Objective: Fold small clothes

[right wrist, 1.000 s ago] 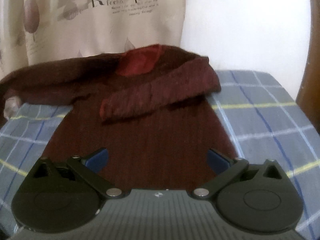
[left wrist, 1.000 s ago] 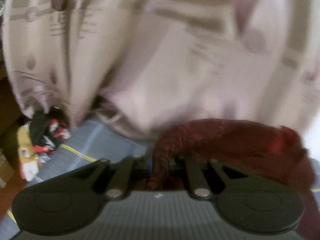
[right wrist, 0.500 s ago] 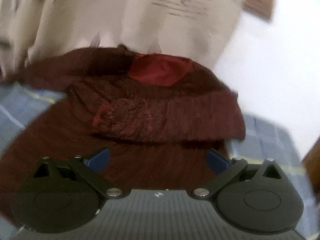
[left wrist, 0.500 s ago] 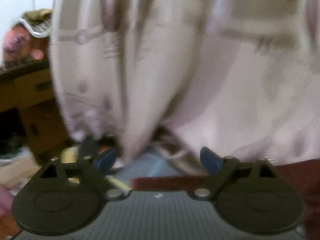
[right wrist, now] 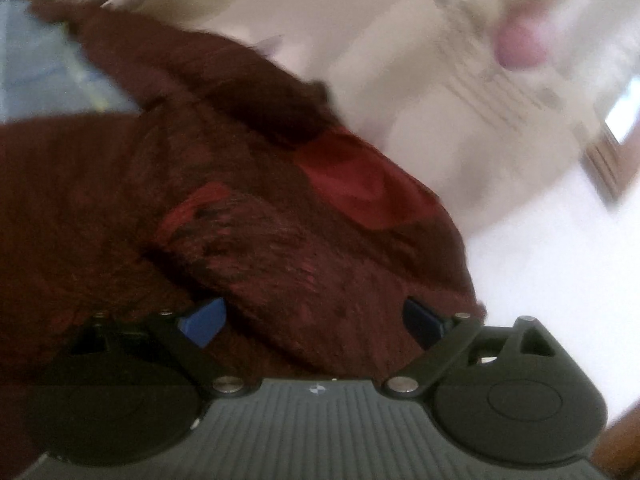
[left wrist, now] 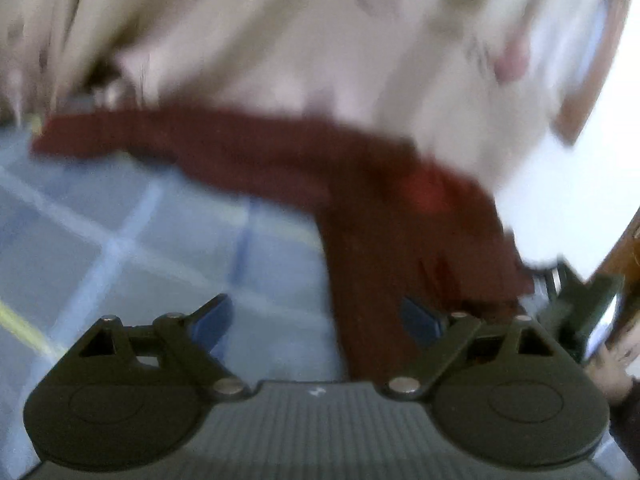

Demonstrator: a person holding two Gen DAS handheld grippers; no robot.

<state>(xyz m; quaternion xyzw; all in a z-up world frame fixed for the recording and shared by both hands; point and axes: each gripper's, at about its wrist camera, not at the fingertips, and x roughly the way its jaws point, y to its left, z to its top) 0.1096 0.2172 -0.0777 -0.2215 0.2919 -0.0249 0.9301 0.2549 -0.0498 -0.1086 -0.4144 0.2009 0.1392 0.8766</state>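
A dark red knit sweater [left wrist: 400,240] lies flat on the blue checked tablecloth [left wrist: 140,240], one sleeve [left wrist: 180,140] stretched out to the left along the far edge. My left gripper [left wrist: 316,320] is open just above the cloth, and the sweater's near left edge runs between its blue pads [left wrist: 212,320] without being pressed. In the right wrist view the other sleeve [right wrist: 280,264] lies folded across the sweater's chest below the bright red neck lining [right wrist: 352,176]. My right gripper [right wrist: 312,320] is rolled over and its jaws are closing, with this folded sleeve between the pads but not pinched.
A beige printed curtain [left wrist: 320,40] hangs right behind the table's far edge. A white wall [right wrist: 540,260] and a wooden frame [right wrist: 608,160] lie to the right. A hand with the other gripper [left wrist: 580,308] shows at the right edge of the left wrist view.
My left gripper let go of the red cloth, opened wide, and swung down toward the sweater's left side. My right gripper rolled and moved in close over the folded sleeve.
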